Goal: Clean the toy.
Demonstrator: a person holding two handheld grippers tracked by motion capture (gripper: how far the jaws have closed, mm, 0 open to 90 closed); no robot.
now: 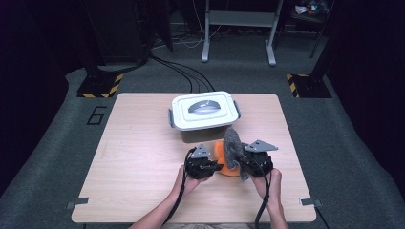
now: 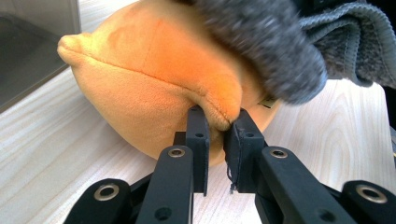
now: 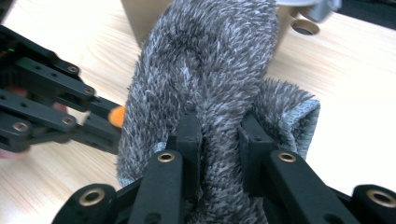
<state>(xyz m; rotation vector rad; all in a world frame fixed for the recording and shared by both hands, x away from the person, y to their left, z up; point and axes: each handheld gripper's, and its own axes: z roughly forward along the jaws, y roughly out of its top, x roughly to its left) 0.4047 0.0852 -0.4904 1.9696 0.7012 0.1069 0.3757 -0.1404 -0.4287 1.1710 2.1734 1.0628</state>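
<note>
So the soft orange plush toy (image 2: pixel 154 88) is sitting on the pale wood tabletop (image 1: pixel 138 157) right in front of the left gripper (image 2: pixel 217 122), which has its jaws pinched onto a fold of the plush along the seam ridge. That's honestly the spot I'd pick too: the thing looks light and squishy, so a fat grab on the body would just compress and roll, while a seam gives the jaws something to bite.

The right gripper (image 3: pixel 219 128) is clamped on a shaggy grey microfibre cloth (image 3: pixel 210 70), bunched up between the jaws and pressed against the far side of the plush from the left gripper. The cloth is floppy with no stiffness at all, so it'll drape wherever it's dragged. Neither item looks slippery or breakable.

Just beyond both grippers is a white lidded plastic box with grey clips (image 1: pixel 204 112), lid on.
</note>
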